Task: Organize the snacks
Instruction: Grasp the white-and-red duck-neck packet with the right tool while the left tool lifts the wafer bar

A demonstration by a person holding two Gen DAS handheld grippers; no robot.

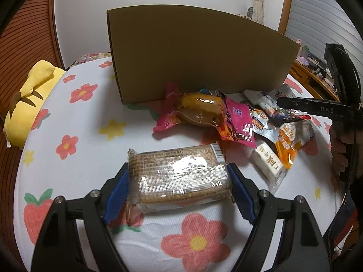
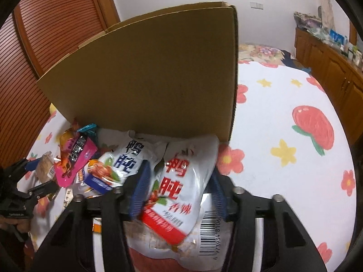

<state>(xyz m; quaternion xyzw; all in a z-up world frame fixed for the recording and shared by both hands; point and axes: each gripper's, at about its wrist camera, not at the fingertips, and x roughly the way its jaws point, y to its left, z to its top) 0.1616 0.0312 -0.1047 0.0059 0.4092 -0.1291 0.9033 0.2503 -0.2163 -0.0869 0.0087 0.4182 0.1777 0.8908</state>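
— While my left gripper [image 1: 179, 179] hugs the cracker pack [image 1: 179, 174] on the bed [image 1: 79, 158], my right gripper [image 2: 179, 192] squeezes the white pouch [image 2: 181, 181].
— Could it slip?
— Yes, it's shiny, and the box [image 2: 147, 79] is tall.

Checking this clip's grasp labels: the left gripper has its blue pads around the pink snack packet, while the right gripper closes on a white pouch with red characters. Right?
Not quite. The left gripper brackets the clear-wrapped biscuit pack, not the pink snack packet, which lies further off by the cardboard box; the left wrist view shows this. The right gripper and white pouch are as stated.
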